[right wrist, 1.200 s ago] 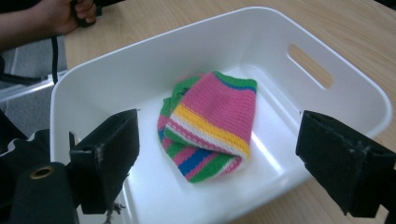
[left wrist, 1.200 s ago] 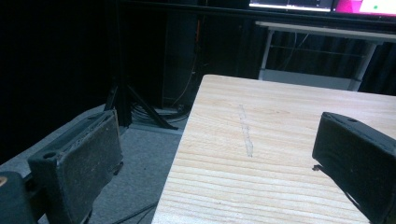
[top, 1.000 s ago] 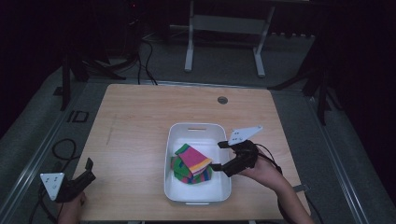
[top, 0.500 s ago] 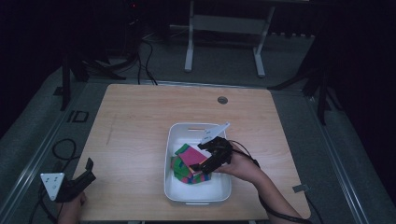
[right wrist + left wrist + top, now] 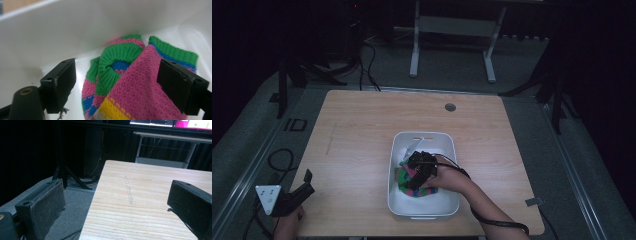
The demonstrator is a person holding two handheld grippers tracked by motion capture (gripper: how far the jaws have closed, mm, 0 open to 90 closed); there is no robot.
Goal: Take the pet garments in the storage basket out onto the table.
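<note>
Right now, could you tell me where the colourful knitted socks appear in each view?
High view: the socks lie in the white tub at lower centre, under the right gripper.
Left gripper view: not in it.
Right gripper view: centre and lower right, between open jaws.
Shared landmark: the white tub.

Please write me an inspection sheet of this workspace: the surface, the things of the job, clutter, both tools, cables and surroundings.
Surface: wooden table, bare apart from the bin; a round grommet near the far edge.
Job's things: white bin holding colourful knitted socks.
Clutter: nothing seen.
Tools: right tool inside the bin, jaws open around the socks; left tool off the table's near left corner, jaws open, nothing between them.
Cables: black cable on the floor at left.
Surroundings: dark room, grey floor, white stand beyond the table.
</note>
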